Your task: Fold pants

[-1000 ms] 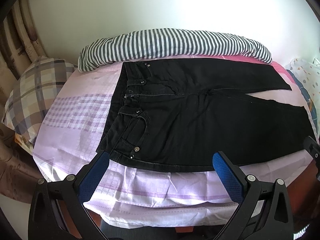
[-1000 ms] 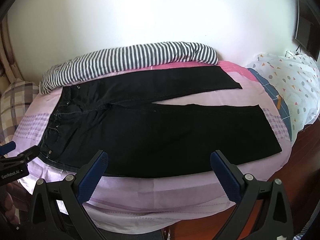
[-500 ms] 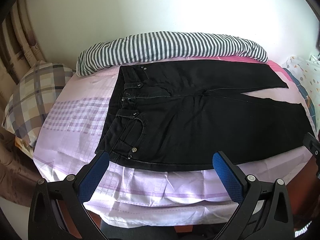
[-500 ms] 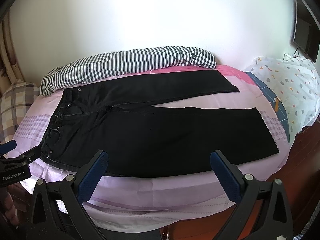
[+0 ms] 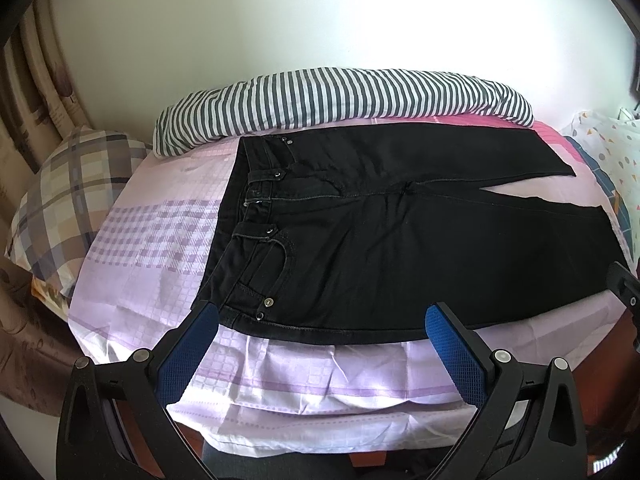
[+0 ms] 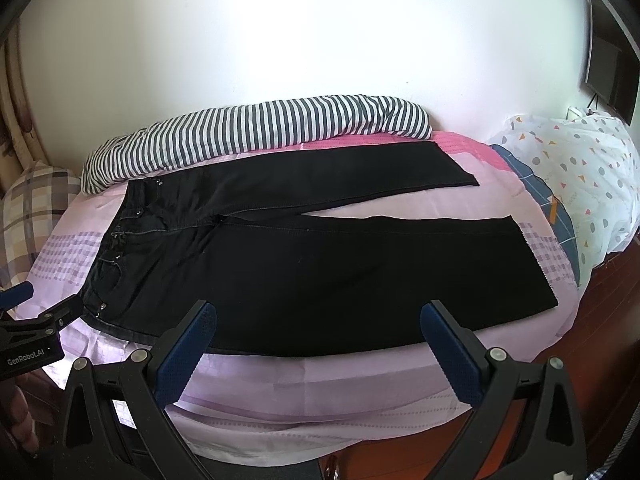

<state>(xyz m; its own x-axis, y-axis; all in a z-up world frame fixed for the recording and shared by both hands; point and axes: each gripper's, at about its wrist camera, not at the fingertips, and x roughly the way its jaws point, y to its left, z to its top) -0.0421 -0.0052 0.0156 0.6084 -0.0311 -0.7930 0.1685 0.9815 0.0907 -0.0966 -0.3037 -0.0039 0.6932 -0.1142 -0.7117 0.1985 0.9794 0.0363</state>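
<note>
Flat on bed sheet (image 5: 168,240), black pants (image 5: 400,248) unfolded, left gripper (image 5: 320,320) released, right gripper (image 6: 318,318) released

Matt black denim with metal rivets is being shown by the pants (image 5: 400,248). Textured blue pads (image 5: 188,354) are being carried on matt black plastic fingers. Smooth cloth is being presented by the bedsheet (image 6: 320,380).

Left tongs (image 5: 322,316) spread wide, empty; right tongs (image 6: 318,314) likewise.

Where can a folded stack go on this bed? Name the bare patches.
The sheet left of the pants, toward the plaid pillow; the wedge between the legs; the near strip along the bed edge. The back is crowded by the striped bolster.
</note>
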